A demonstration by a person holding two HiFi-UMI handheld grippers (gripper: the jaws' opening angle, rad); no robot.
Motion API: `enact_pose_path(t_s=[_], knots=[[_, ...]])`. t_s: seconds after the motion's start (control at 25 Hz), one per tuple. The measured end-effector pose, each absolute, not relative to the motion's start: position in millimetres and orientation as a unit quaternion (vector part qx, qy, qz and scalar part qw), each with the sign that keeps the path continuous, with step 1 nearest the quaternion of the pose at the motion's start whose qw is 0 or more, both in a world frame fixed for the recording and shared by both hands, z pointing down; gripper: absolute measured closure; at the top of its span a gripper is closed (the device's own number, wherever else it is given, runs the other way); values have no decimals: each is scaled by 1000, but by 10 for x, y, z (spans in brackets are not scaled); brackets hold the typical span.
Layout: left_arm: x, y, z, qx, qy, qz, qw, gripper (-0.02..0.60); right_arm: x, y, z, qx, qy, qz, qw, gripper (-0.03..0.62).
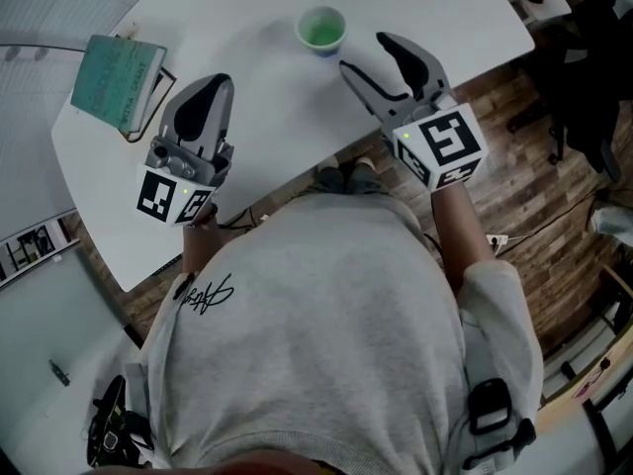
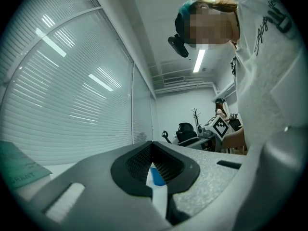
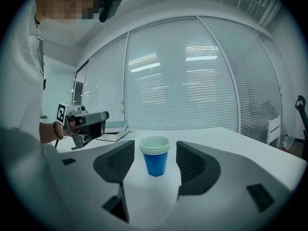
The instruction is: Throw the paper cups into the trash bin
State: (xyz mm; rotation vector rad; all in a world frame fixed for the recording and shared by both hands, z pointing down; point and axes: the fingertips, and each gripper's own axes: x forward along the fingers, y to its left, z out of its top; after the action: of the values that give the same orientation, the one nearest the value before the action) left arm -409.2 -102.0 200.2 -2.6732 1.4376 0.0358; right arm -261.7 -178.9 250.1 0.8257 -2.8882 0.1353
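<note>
Paper cups upright, mouths up, right tool spread wide, empty, left tool pressed together

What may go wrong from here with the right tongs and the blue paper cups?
1. The stack of blue paper cups stands free on the white table, ahead of the open right tongs; an off-centre jaw might tip it.
2. The cups are nested; a hard squeeze might crush them.
3. No trash bin shows in any view.
</note>
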Motion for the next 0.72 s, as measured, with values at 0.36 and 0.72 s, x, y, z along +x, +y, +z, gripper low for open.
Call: enact_pose_path(t_s=[0.36, 0.72], knots=[[-4200, -986, 1992, -870, 489, 15, 53, 578, -2814, -1881, 2680, 256, -959, 50, 108, 307], [-4218, -993, 2020, -867, 495, 10, 50, 578, -2949, -1958, 2925, 250, -953, 68, 155, 293]])
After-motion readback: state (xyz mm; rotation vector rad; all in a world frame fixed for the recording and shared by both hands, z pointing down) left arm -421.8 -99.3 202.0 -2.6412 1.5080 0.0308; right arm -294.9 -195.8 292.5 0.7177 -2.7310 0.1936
